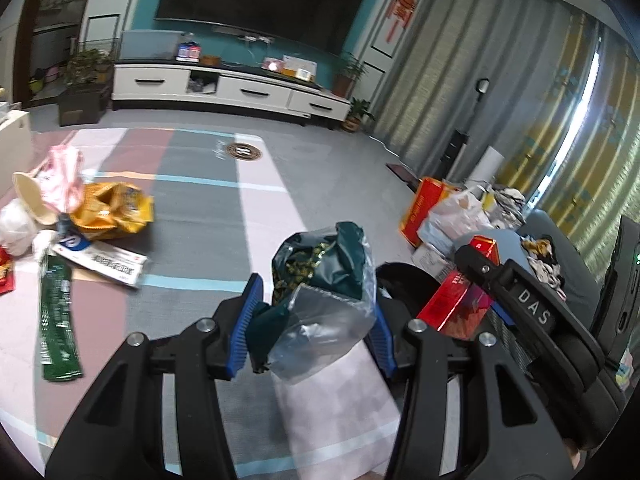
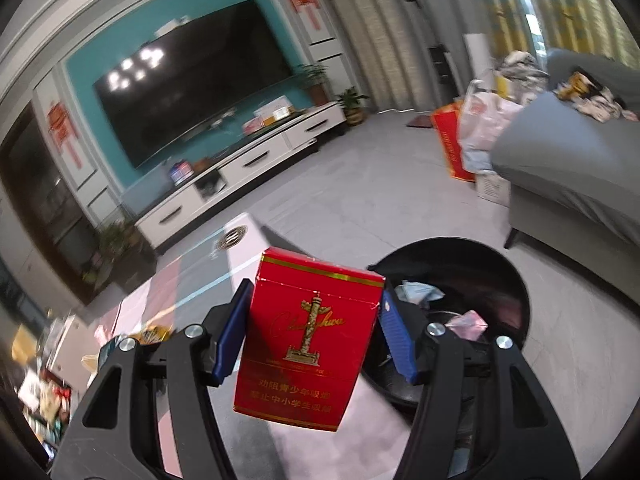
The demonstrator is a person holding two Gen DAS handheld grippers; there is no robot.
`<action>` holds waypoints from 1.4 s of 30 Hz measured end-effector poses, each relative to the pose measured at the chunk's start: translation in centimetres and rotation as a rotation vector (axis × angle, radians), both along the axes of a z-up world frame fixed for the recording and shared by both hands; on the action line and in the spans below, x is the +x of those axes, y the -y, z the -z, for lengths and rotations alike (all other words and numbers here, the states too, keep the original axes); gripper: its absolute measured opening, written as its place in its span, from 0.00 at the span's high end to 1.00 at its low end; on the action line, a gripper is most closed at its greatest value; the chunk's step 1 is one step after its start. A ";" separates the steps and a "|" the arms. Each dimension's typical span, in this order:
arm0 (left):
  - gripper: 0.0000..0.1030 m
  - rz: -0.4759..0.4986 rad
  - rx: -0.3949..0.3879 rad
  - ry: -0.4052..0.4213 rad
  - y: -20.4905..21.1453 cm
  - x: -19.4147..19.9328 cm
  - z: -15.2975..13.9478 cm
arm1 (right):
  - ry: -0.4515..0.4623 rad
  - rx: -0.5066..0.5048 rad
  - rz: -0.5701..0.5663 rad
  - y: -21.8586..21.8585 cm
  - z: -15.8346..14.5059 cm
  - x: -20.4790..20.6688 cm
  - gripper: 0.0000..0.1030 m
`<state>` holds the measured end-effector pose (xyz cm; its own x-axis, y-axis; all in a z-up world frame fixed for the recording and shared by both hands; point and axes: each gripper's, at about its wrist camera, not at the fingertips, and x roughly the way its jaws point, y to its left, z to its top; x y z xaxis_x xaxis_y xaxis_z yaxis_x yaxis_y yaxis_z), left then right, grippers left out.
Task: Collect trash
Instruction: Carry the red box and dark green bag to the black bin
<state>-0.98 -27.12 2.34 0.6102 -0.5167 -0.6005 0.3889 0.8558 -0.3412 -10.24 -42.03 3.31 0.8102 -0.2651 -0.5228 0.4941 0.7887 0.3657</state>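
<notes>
My left gripper (image 1: 314,322) is shut on a crumpled dark green and clear plastic snack bag (image 1: 320,276), held above the carpet. My right gripper (image 2: 314,340) is shut on a red cigarette pack (image 2: 306,340), held upright beside a black round trash bin (image 2: 460,312) with some scraps inside. The right gripper and red pack (image 1: 456,308) also show at the right of the left wrist view, with the bin's rim (image 1: 404,276) behind the bag. More trash lies on the carpet at the left: a yellow snack bag (image 1: 110,210), a white box (image 1: 106,264), a green wrapper (image 1: 58,332).
A pink bag (image 1: 64,178), a paper cup (image 1: 30,200) and white tissue (image 1: 14,224) lie in the left pile. A grey sofa (image 2: 560,168) with clothes, plastic bags and a red box (image 2: 450,140) stand at the right. A white TV cabinet (image 1: 224,88) runs along the far wall.
</notes>
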 end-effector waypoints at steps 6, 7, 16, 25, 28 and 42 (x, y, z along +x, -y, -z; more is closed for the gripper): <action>0.51 0.080 -0.011 -0.039 3.3 0.8 0.9 | -0.004 0.027 0.086 2.8 1.2 -1.2 0.41; 0.51 0.086 -0.010 -0.040 3.6 0.9 1.1 | -0.006 0.031 0.097 3.1 1.3 -1.2 0.41; 0.51 0.177 -0.016 -0.105 7.8 2.6 2.8 | -0.040 0.077 0.214 6.0 3.4 -2.1 0.41; 0.51 0.263 -0.028 -0.164 11.3 3.4 4.8 | -0.070 0.147 0.290 8.4 5.4 -2.8 0.41; 0.51 0.281 -0.025 -0.178 12.2 3.5 5.5 | -0.084 0.160 0.310 8.8 6.0 -2.8 0.41; 0.51 0.358 -0.013 -0.270 15.6 4.3 8.4 | -0.122 0.219 0.386 10.5 8.0 -3.2 0.41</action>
<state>3.29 -42.73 -6.05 0.2140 -0.6752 -0.7059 0.5554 0.6786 -0.4806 -13.46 -52.51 -4.73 0.6032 -0.4078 -0.6855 0.7861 0.4492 0.4245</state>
